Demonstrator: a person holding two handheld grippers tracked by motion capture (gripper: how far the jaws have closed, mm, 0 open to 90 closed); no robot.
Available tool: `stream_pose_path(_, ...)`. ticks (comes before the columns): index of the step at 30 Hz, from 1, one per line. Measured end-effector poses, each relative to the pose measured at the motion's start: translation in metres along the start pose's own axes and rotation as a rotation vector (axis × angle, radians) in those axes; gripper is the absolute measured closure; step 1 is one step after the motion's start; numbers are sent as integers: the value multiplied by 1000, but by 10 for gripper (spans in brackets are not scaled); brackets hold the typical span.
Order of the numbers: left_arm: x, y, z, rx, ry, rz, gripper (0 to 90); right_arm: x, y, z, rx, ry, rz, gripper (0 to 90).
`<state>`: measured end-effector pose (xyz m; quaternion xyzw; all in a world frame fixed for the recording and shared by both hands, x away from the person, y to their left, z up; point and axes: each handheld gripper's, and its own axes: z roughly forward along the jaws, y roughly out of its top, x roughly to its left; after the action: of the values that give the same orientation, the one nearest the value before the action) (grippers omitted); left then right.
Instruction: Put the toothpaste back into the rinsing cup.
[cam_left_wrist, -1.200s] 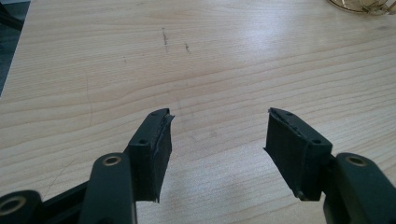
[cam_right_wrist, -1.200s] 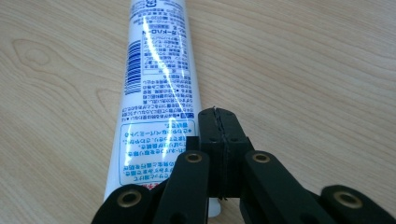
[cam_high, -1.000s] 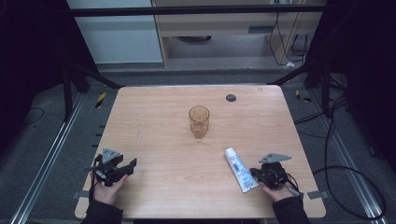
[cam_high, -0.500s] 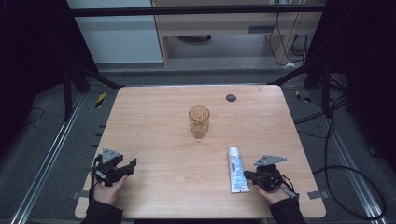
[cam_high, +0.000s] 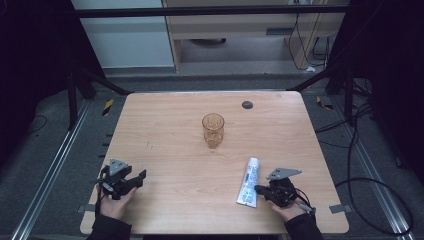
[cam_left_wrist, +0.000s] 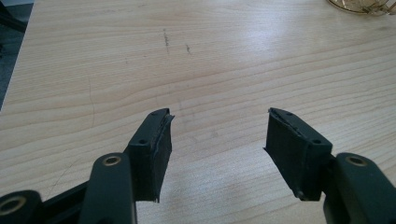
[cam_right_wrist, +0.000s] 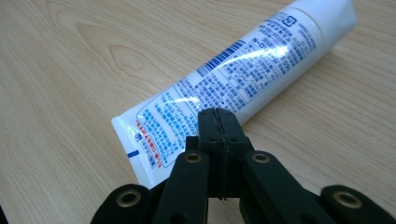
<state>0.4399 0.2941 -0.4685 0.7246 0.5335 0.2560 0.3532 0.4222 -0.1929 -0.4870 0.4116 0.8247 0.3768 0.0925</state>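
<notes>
A white toothpaste tube (cam_high: 249, 182) with blue print lies flat on the wooden table (cam_high: 165, 125) at the front right, cap end pointing away. My right gripper (cam_high: 257, 189) is shut, jaws pressed together with nothing between them. Its tips sit at the tube's (cam_right_wrist: 252, 65) right side near the crimped end; in the right gripper view the right gripper (cam_right_wrist: 217, 116) overlaps the tube's edge. An amber ribbed glass (cam_high: 213, 130) stands upright at the table's middle. My left gripper (cam_high: 139, 177) rests at the front left, open; the left gripper (cam_left_wrist: 217, 135) has bare wood between its jaws.
A small black disc (cam_high: 247, 104) lies near the table's far edge. The glass's base (cam_left_wrist: 359, 4) peeks in at the top right of the left gripper view. Dark frame posts and cables stand around the table on grey floor.
The tube has swung: its near end slid left, so it now lies almost straight away from me. My right gripper shifted slightly left against it. The left gripper stayed still.
</notes>
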Motion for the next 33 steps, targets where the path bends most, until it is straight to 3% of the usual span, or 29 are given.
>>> stream_pose_path(16, -1, 0, 0, 0, 2, 4, 399, 12, 8, 13, -21, 37, -42, 900)
stream_pose_path(21, -1, 0, 0, -4, 5, 2, 400, 14, 10, 16, -28, 47, -34, 900)
stream_pose_path(26, 0, 0, -1, -8, 8, 0, 400, 14, 13, 11, -57, 56, -40, 900)
stream_pose_path(30, -1, 0, -1, -9, 7, 2, 400, 6, 18, -4, -120, 5, -14, 900)
stream_pose_path(32, -1, 1, -1, -10, 7, 4, 400, -7, 26, -13, -178, -57, 26, 900)
stream_pose_path(33, -1, 1, -1, -11, 7, 4, 400, -7, 26, -13, -178, -57, 26, 900)
